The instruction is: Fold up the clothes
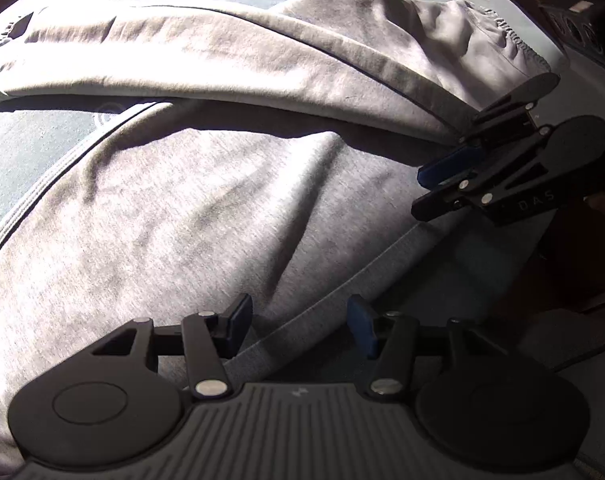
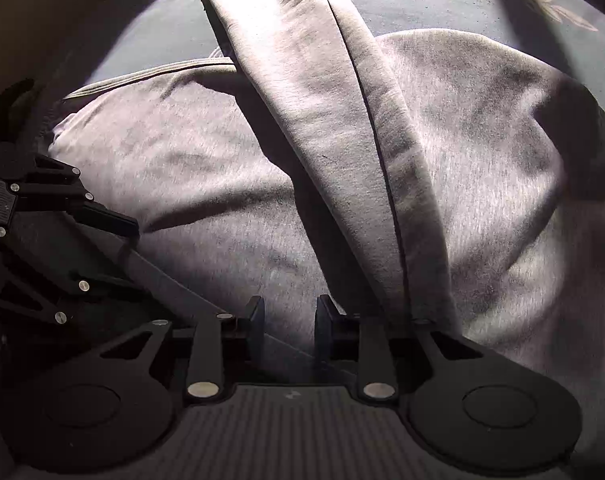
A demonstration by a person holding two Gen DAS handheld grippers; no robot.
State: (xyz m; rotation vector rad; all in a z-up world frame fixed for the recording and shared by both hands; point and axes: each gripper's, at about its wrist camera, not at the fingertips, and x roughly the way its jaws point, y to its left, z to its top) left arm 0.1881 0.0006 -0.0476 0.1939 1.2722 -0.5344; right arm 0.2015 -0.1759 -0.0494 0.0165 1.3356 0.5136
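From the left wrist, the left gripper (image 1: 298,330) hangs over a grey garment (image 1: 162,208) spread on a blue-green cover (image 1: 30,148). Its jaws stand apart, with a grey band between them, not pinched. The right gripper (image 1: 442,184) is near a long folded part (image 1: 222,60).

From the right wrist, the right gripper (image 2: 290,330) has its jaws apart, gripping nothing.
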